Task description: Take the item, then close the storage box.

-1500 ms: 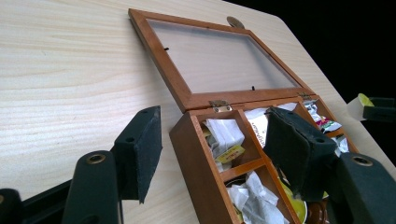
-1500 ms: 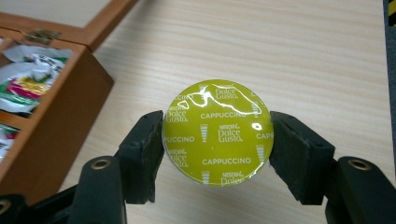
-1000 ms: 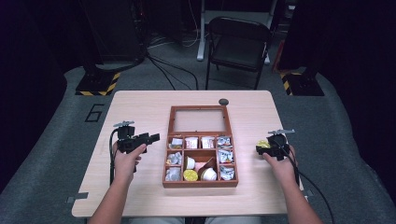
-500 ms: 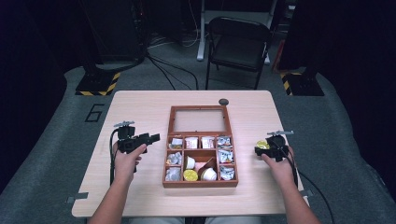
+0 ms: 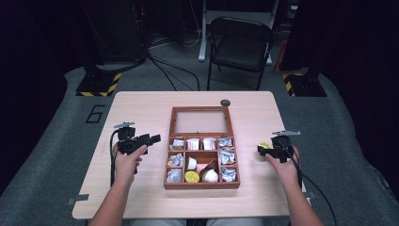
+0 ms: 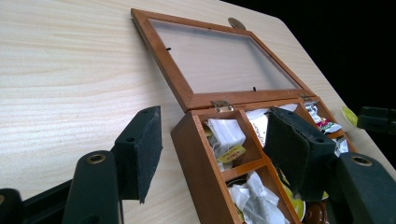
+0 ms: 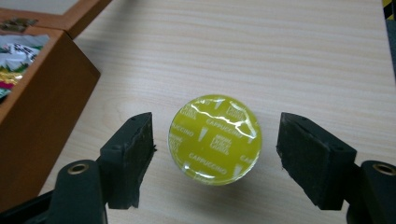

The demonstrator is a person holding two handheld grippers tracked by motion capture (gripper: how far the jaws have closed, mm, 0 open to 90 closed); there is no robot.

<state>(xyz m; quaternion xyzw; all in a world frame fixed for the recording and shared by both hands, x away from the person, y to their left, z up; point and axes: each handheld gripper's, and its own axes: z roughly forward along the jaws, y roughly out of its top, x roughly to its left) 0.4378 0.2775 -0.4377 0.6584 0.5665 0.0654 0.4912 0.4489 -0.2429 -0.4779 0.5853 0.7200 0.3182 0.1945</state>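
A wooden compartment box [image 5: 201,184] sits mid-table with its glass lid [image 5: 201,121] laid open behind it; its cells hold sachets and capsules. A yellow-green cappuccino capsule [image 7: 215,139] rests on the table right of the box [image 7: 42,102], also seen from above [image 5: 264,145]. My right gripper [image 7: 215,135] straddles it. Its jaws have just been opening, and both pads stand clear of the capsule. My left gripper [image 5: 154,138] hovers left of the box, open and empty, pointing at the box's near corner [image 6: 196,154].
A small dark round object [image 5: 225,102] lies on the table behind the lid. A folding chair [image 5: 240,42] stands beyond the far table edge. Bare tabletop [image 5: 141,108] lies to the left of the box, and the right edge is close to my right hand.
The right gripper's jaws have spread away from the capsule, which stays on the table. Both hands remain about where they were.
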